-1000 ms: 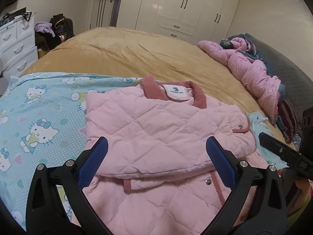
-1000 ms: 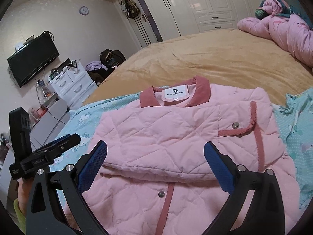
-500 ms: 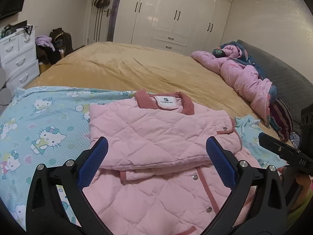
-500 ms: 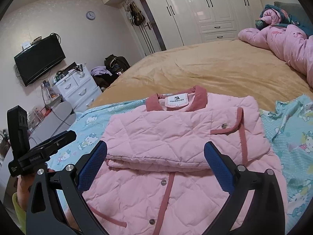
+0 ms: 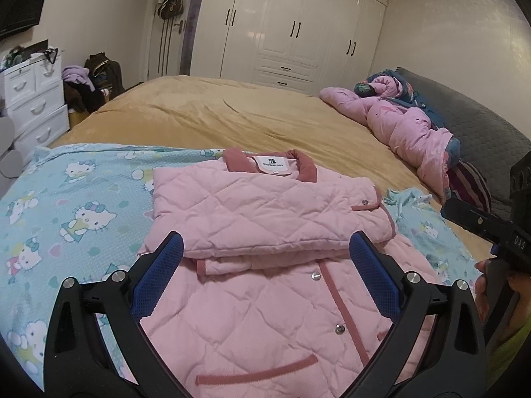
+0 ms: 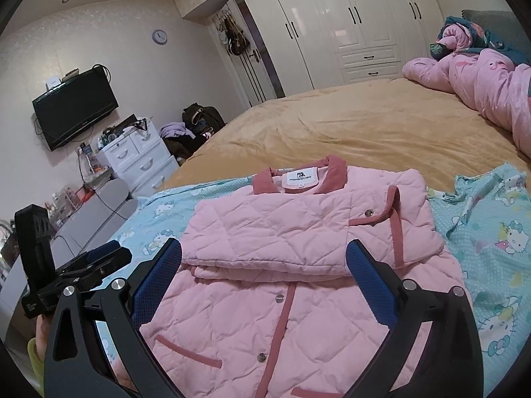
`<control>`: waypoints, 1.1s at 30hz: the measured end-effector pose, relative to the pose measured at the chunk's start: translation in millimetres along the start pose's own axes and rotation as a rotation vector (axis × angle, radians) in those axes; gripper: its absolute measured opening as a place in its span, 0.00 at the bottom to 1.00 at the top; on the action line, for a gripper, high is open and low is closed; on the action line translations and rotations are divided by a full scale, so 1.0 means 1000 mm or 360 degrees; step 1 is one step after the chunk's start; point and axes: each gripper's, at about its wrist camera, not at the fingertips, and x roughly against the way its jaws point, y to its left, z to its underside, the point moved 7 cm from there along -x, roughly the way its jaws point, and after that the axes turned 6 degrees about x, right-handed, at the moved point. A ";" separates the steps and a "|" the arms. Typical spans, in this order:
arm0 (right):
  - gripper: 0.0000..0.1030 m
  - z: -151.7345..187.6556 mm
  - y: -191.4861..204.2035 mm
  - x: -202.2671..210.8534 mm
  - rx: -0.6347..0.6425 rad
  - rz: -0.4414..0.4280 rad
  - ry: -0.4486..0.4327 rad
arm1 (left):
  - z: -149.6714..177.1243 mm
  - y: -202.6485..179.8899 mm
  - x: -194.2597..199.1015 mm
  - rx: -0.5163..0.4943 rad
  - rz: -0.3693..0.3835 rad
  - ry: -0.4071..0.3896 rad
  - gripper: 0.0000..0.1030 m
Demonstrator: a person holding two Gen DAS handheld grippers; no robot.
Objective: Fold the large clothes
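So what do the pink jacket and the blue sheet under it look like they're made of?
Jacket: looks like padded, matte woven fabric, going by the diamond stitching and puffy folds, with darker corded trim. Sheet: thin printed cotton-like cloth, judging by fine wrinkles; exact fibre unclear.

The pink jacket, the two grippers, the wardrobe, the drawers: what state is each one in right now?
pink jacket: sleeves folded across the chest, lower half flat, snaps shut.
left gripper: open, empty.
right gripper: open, empty.
wardrobe: doors shut.
white drawers: shut.
TV: off.
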 end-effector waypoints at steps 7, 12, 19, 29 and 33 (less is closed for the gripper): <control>0.96 0.006 0.003 0.019 0.0016 -0.0004 -0.0014 | 0.009 -0.002 0.016 -0.0019 -0.0029 -0.0004 0.91; 0.96 0.014 0.004 0.031 0.0022 -0.0014 -0.0006 | 0.018 -0.002 0.026 -0.0043 -0.0058 -0.0004 0.91; 0.96 0.026 0.004 0.048 0.0027 -0.0026 0.0008 | 0.032 0.002 0.039 -0.0028 -0.0083 0.0007 0.91; 0.96 0.046 -0.009 0.069 0.0032 0.0016 0.0052 | 0.054 0.005 0.050 -0.0053 -0.0128 0.0051 0.91; 0.96 0.054 -0.014 0.077 0.0028 0.0032 0.0063 | 0.061 0.008 0.054 -0.0050 -0.0149 0.0065 0.91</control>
